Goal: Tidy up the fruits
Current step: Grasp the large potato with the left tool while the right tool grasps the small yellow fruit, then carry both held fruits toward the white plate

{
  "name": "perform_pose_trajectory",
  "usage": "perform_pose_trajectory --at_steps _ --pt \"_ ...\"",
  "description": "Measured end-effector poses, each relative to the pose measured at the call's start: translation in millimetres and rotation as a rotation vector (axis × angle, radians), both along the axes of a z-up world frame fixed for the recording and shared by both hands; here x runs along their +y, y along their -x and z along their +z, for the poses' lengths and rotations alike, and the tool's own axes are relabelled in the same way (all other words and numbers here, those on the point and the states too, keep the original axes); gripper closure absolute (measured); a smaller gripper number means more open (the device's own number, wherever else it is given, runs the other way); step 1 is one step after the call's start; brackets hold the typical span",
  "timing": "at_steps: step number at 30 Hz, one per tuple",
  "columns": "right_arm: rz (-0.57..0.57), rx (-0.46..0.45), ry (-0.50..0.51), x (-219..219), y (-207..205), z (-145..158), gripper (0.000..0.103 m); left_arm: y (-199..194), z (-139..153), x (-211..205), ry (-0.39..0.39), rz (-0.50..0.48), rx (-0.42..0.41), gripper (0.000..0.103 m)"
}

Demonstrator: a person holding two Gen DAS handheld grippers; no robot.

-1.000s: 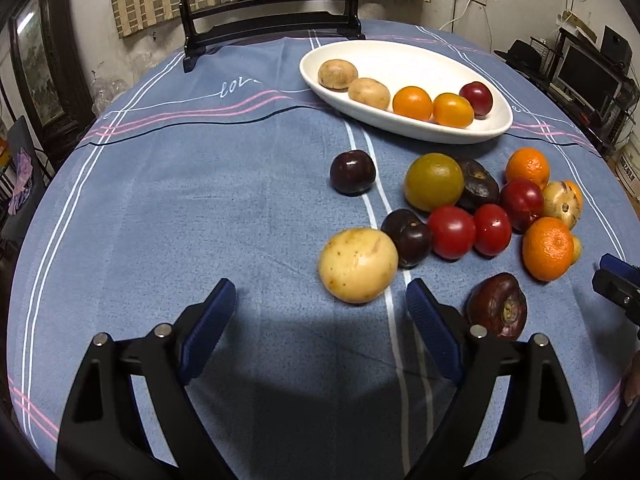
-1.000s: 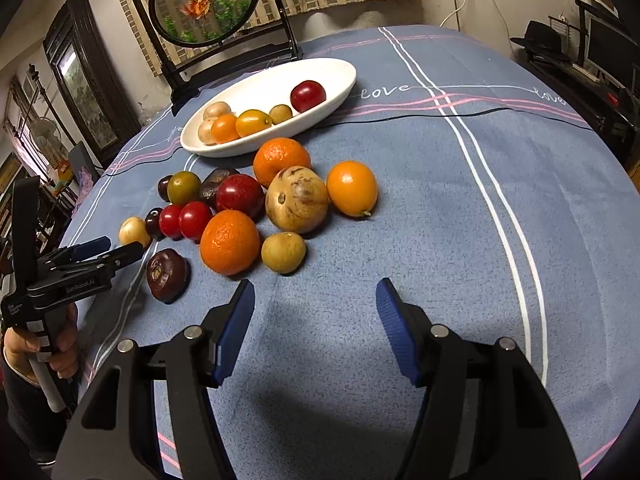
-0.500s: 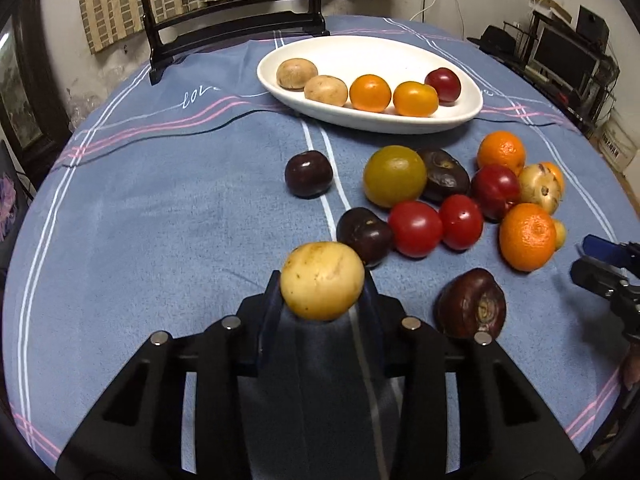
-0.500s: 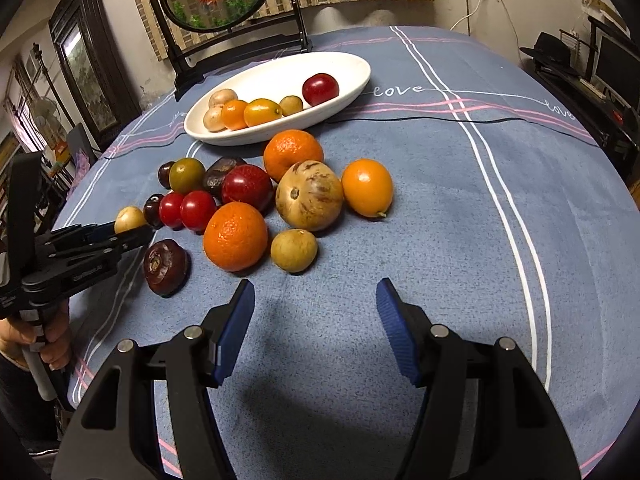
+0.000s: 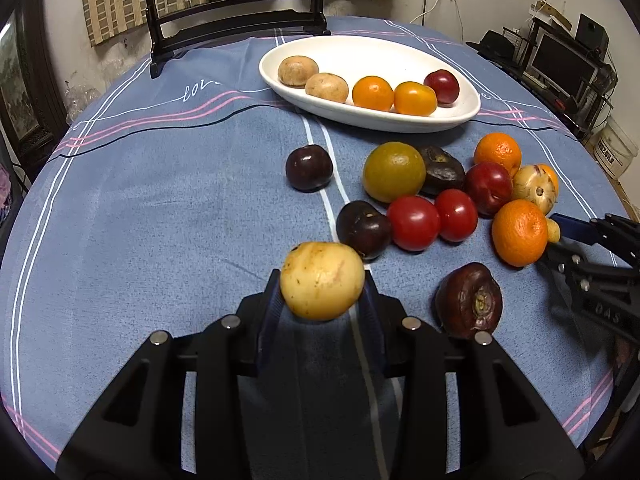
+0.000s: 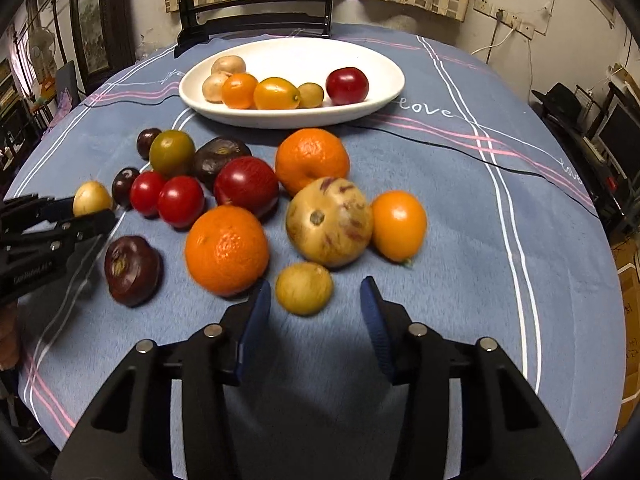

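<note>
My left gripper (image 5: 322,294) is shut on a pale yellow round fruit (image 5: 320,272), held just above the blue cloth. The right wrist view shows that fruit (image 6: 92,199) at the far left, in the left gripper's tips. My right gripper (image 6: 315,284) is closing around a small yellow-green fruit (image 6: 304,289); its pads stand a little off it on both sides. The white oval dish (image 5: 360,52) at the back holds several fruits in a row. Loose oranges, red tomatoes and dark plums lie in a cluster on the cloth between the dish and my grippers.
A large orange (image 6: 226,250) lies just left of the right gripper's left finger, and a striped tan fruit (image 6: 328,222) lies just beyond the small fruit. A dark purple fruit (image 5: 468,300) sits right of my left gripper. A dark mirror stand (image 5: 236,20) rises behind the dish.
My left gripper closed on the pale yellow fruit and now holds it. My right gripper moved forward to the small yellow-green fruit and its jaws narrowed around it.
</note>
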State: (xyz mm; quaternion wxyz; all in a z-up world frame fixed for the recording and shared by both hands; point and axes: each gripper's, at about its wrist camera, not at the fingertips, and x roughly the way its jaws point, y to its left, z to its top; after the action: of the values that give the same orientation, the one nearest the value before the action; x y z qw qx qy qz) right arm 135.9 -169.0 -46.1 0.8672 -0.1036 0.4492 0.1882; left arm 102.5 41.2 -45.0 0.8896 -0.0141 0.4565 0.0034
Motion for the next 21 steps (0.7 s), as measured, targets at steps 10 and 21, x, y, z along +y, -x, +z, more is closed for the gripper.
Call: perform_pose_trajectory --at_steps 10,21 --pt "-0.002 -0.029 -0.056 -9.5 13.5 11.2 0.076 1.6 0.8 0.4 0.002 -0.007 -0.003 0.065" --pt "-0.027 -0.077 -0.178 -33.6 17.9 37.4 0.076 4.5 39.8 2.4 -0.023 -0.010 -0.085 0.065"
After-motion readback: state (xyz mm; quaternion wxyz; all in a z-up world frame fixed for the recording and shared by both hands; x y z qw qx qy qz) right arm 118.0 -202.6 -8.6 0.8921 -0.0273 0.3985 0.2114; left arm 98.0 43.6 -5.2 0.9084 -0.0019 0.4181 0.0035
